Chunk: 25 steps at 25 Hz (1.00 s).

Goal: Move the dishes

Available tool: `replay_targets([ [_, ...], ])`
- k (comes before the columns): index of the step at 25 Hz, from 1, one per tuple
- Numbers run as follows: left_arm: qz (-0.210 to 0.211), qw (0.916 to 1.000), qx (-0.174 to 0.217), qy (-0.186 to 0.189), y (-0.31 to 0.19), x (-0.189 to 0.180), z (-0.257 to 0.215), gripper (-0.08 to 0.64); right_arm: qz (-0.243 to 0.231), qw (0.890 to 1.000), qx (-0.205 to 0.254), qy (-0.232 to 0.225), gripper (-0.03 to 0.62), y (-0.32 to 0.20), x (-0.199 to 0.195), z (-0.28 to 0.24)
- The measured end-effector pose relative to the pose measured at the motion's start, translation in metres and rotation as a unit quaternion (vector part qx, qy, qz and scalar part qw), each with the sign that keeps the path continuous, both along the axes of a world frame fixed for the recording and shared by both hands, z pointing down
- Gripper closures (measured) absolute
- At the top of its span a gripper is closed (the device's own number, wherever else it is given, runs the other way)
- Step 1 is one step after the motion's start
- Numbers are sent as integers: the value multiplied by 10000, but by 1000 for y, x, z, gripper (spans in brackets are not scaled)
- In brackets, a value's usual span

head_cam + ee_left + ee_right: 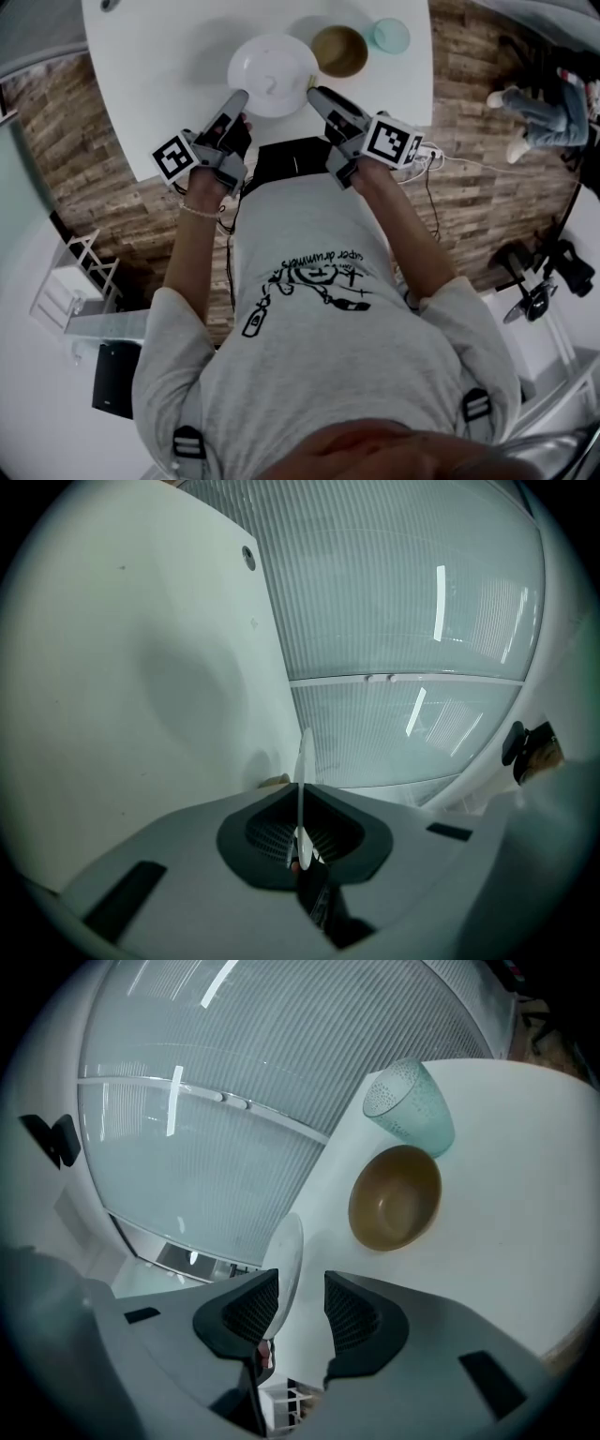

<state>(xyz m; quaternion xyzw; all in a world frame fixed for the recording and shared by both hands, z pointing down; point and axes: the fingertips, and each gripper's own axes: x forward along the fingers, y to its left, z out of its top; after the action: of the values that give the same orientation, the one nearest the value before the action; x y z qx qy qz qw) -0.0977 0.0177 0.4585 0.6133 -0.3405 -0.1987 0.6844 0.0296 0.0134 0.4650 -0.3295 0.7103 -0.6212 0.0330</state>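
Plate (272,75), white and round, is at the near edge of the white tabletop (159,66), between the two grippers. The left gripper (238,97) has its jaws closed on the rim; its own view shows the plate only as a thin white edge pinched between the dark pads. The right gripper (316,94) has its jaws apart, with the opposite rim standing between them, close to one pad. Only the right gripper view and the head view show the brown bowl (395,1197) and the teal cup (409,1107) beside it. Only the head view shows the grey shirt (319,309), whose upside-down print seems to read "super drummers".
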Motion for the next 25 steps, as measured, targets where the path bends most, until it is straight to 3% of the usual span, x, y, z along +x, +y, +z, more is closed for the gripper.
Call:
replay_targets([
  [11,16,10000,-78,-5,4,3,4,546,68,9994,37,-348,534,0,-9,4],
  [25,-45,9999,-74,-104,-3,-6,17,543,289,9952,-95,-926,552,-9,-13,10],
])
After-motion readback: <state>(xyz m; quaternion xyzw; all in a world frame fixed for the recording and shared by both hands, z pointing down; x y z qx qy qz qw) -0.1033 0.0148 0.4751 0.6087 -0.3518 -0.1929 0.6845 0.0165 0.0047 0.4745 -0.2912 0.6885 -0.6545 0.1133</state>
